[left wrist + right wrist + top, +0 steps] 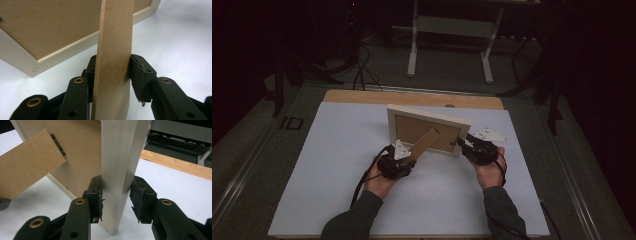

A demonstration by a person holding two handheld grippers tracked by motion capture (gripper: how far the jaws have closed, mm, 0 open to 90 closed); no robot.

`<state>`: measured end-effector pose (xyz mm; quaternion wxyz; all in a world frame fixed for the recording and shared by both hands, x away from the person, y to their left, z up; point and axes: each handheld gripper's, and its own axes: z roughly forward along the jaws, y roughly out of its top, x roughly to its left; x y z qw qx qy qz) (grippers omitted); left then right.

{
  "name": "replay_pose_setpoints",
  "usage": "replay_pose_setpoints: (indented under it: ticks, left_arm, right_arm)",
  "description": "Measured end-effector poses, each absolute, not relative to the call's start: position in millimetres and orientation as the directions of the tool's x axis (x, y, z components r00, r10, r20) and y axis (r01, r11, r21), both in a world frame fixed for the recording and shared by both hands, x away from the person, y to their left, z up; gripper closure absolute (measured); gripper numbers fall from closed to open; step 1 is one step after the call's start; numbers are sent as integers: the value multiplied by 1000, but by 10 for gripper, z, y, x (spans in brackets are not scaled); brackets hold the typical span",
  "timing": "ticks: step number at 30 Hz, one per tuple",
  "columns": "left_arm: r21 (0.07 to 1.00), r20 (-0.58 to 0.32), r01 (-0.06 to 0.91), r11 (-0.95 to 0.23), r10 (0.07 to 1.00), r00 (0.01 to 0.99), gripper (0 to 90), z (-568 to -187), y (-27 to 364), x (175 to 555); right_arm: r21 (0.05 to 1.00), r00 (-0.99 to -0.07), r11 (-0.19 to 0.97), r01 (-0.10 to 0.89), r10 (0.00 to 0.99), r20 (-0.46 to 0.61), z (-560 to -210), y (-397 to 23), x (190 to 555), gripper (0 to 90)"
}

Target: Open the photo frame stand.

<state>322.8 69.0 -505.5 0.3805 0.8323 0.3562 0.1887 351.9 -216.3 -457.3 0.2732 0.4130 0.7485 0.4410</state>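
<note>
**Frame upright, stand swung out, not yet let go**

High view: your picture frame (428,129) stands mid-table, back toward you.

Left gripper view: your left gripper (112,75) pinches the easel leg (115,45).

Right gripper view: your right gripper (116,195) brackets the frame's edge, one pad touching, the other just clear. Release remains.

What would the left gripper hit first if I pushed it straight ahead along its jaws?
Probably the picture frame's brown backing board: the left gripper has the stand leg between its jaws, and that leg leads straight up to the board. Depth is hard to judge.
</note>
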Motion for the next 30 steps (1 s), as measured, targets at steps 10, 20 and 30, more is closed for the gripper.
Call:
replay_pose_setpoints:
  ticks: [10,20,30]
  left_arm:
    - [784,24,435,-443,722,692,645,-5013,738,3204]
    - [783,27,410,-467,684,729,675,-4978,715,3131]
    - [781,25,403,-477,668,744,683,-4966,698,3082]
  right_arm:
    - [886,-515,293,360,854,-73,-4577,-2134,3448,625]
    - [886,-519,309,347,849,-94,-4587,-2122,3373,625]
    - [886,-525,320,336,844,-105,-4601,-2115,3305,623]
